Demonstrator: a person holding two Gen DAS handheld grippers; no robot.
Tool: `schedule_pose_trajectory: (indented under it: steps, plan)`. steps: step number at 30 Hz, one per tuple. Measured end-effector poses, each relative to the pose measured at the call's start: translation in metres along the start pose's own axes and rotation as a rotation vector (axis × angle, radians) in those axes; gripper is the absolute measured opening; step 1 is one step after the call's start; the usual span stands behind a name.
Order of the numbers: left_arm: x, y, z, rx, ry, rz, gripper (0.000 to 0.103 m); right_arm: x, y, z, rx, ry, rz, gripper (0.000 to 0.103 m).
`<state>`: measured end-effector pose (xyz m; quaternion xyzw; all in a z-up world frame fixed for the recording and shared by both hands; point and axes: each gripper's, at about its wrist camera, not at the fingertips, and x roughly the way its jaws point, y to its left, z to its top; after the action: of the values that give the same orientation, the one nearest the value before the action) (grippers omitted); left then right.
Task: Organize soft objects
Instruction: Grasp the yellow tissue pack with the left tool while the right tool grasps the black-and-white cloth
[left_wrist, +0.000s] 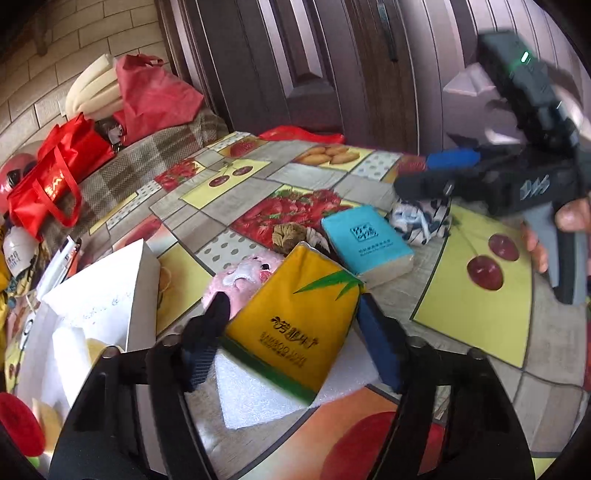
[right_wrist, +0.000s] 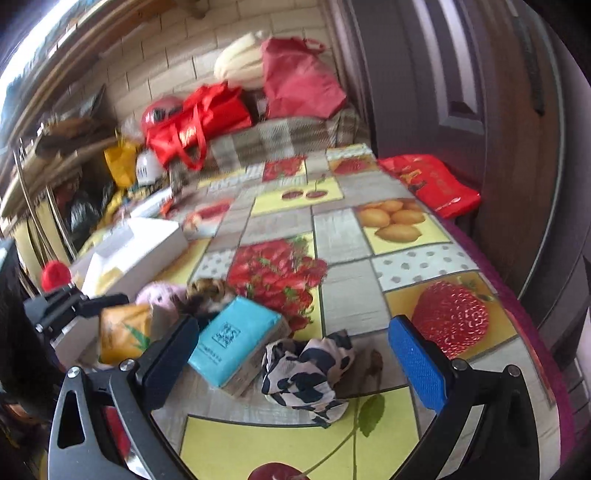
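My left gripper is shut on a yellow tissue pack and holds it above a white foam sheet. A pink plush lies behind it, next to a brown scrunchie. A blue tissue pack lies mid-table; it also shows in the right wrist view. My right gripper is open above a black-and-white cloth, which also shows in the left wrist view. In the right wrist view the yellow pack is at the left.
A white open box with soft items stands at the left of the fruit-print table. Red bags and a cream cushion sit on a checked seat behind. A dark wooden door is behind the table.
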<state>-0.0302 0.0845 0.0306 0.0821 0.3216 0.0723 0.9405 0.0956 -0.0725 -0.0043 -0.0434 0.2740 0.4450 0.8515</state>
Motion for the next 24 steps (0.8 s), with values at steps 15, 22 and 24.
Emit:
schedule_pose_trajectory:
  steps: [15,22,24]
  plan:
    - [-0.023,0.015,-0.003,-0.083,-0.102,0.013,0.053,0.021,-0.005,-0.01,0.038,0.197,0.041,0.043]
    - [-0.042,0.025,-0.01,-0.149,-0.182,0.06,0.053,-0.019,-0.006,-0.006,0.092,-0.035,-0.01,0.035]
    - [-0.05,0.028,-0.012,-0.174,-0.212,0.097,0.053,-0.038,0.002,-0.008,0.078,-0.149,-0.015,0.035]
